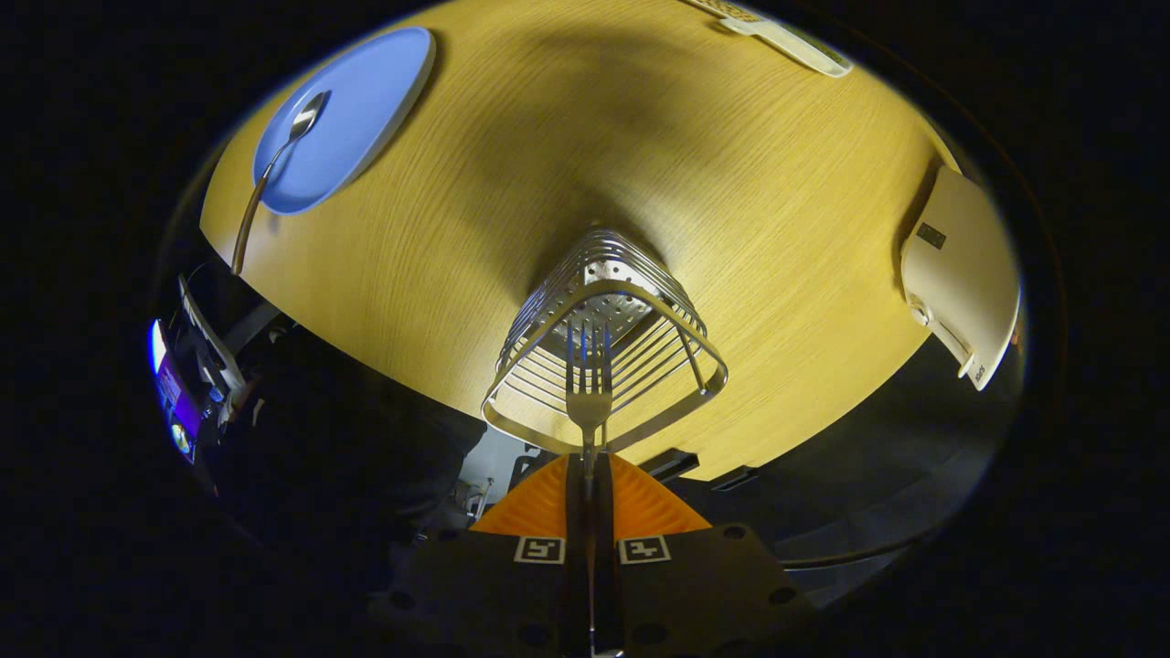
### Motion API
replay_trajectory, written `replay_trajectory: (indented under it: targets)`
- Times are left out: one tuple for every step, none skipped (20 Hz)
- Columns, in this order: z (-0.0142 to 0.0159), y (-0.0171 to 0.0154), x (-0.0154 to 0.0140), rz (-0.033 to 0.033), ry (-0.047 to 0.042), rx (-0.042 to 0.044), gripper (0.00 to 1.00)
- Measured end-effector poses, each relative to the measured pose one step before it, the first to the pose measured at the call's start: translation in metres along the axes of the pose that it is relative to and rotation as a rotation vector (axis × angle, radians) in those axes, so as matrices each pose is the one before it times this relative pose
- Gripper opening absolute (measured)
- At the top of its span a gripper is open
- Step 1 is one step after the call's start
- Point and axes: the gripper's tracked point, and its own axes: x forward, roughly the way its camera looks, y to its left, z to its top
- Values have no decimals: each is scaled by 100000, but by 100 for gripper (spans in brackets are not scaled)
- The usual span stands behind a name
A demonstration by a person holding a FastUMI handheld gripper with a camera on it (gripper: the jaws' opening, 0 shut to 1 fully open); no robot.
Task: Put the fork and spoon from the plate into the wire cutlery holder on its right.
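The tongs (pixel 589 475) are closed on the fork (pixel 588 379), their two fingers pressed together around its thin handle so that only a narrow slot shows between them. The fork is polished metal with four straight tines, and it points forward along the fingers with its head over the open mouth of the holder (pixel 605 343).

The holder is a basket of bright steel wire, roughly triangular with rounded corners, its sides built from stacked horizontal hoops. Seen from above, its floor is a perforated metal plate dotted with small holes. It stands on the desk (pixel 640 155), a round top of pale yellow wood with fine parallel grain. The fork's tines lie within the outline of the holder's rim; whether they have passed below the rim cannot be told.

Well apart from the holder, at the desk's far left, lies the plate (pixel 366 100), a flat, smooth, matte blue oval. The spoon (pixel 274 169) rests on it, its shiny bowl on the plate's surface and its long curved handle running out past the plate's rim toward the desk's edge.

A smooth white rounded device (pixel 964 274) sits at the desk's right edge.
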Motion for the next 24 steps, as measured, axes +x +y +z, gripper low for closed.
replay_trajectory:
  targets:
    - [286,145,118,1436,764,728,7]
    - [394,86,-61,921,-51,367,7]
    - [313,65,79,1020,-31,311,7]
    - [188,51,-29,655,261,-161,9]
    - [139,-7,-41,439,295,-609,9]
    - [223,41,-160,489,-225,-436,12]
    - [187,31,-22,394,-678,-171,13]
    - [188,-83,78,128,-1706,-113,14]
    - [410,-202,-211,-464,-2742,101,15]
    - [360,-118,-152,-198,-3356,612,15]
    - [269,-188,-230,62,-4014,1047,15]
    - [128,-193,-331,-409,-4190,1216,16]
    - [-113,-121,-476,15,-4723,813,17]
    - [-111,-9,-580,317,-4060,769,17]
    - [80,-72,-709,-330,-4742,957,17]
    - [216,356,-469,369,-5497,1451,26]
    - [59,397,-643,657,-4976,1372,35]
    - [180,237,-836,-804,-4635,1380,39]
    - [403,406,-777,-448,-4693,1281,43]
    - [496,752,-687,511,-4790,1127,43]
    - [679,1285,-656,2200,-4640,1437,43]
    - [663,1969,-388,3933,-3844,2140,44]
    - [780,2557,-266,4869,-3661,2550,44]
    - [496,1641,-108,2668,-1974,968,44]
